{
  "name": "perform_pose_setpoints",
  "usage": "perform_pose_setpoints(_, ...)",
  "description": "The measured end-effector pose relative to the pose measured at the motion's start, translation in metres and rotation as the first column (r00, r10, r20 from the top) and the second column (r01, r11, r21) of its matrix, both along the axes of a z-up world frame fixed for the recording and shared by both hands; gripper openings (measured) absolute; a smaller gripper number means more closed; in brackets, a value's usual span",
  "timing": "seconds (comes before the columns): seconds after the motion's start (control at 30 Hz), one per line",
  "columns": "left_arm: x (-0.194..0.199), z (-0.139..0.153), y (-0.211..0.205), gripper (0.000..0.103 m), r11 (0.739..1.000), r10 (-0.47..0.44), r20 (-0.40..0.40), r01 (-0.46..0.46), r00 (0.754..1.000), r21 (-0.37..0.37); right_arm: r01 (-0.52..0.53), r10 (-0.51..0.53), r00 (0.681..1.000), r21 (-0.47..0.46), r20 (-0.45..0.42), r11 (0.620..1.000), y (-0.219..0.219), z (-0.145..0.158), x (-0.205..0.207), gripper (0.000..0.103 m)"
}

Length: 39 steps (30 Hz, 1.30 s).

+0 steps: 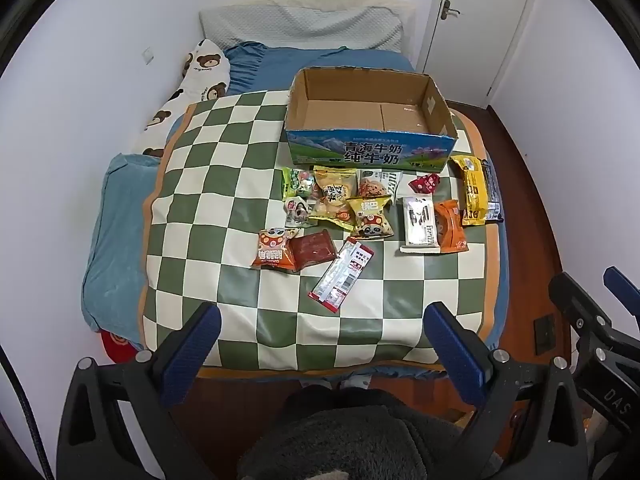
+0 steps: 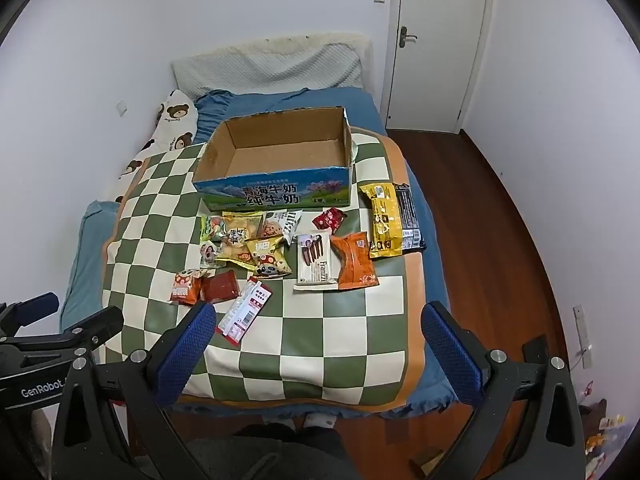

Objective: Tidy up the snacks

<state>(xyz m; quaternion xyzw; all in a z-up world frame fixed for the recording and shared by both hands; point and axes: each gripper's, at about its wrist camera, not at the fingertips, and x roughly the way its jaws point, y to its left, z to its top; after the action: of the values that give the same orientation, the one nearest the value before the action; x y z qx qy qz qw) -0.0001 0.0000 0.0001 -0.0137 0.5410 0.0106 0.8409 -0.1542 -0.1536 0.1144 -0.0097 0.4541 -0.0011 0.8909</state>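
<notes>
An open, empty cardboard milk box [image 1: 370, 118] [image 2: 276, 156] stands on the green-and-white checked blanket [image 1: 224, 208] [image 2: 340, 320]. Several snack packets lie in front of it: a yellow bar packet [image 1: 474, 190] [image 2: 385, 220], an orange packet [image 1: 450, 226] [image 2: 355, 260], a white Franzzi wafer packet [image 1: 418, 224] [image 2: 315, 264], a silver-red sachet [image 1: 343, 274] [image 2: 245, 310] and an orange mushroom-print bag [image 1: 274, 248] [image 2: 185, 286]. My left gripper [image 1: 320, 344] is open and empty, above the blanket's near edge. My right gripper [image 2: 318, 342] is open and empty, likewise short of the snacks.
The blanket lies on a blue bed [image 2: 312, 100] against the left wall, with a bear-print pillow [image 1: 200, 76] and a grey pillow [image 1: 304, 26] behind. Wooden floor [image 2: 480, 200] and a white door [image 2: 436, 40] are to the right. My legs are below the grippers.
</notes>
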Motion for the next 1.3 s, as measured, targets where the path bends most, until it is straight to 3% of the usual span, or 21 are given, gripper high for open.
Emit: perform_pose_setpoints(1.3, -0.004, 0.001, -0.001, 0.103, 1.000, 0.001, -0.006, -0.001, 1.000, 0.001, -0.004, 0.004, 1.000, 0.005, -0.010, 1.000, 0.006, 0.001, -0.003, 0.103)
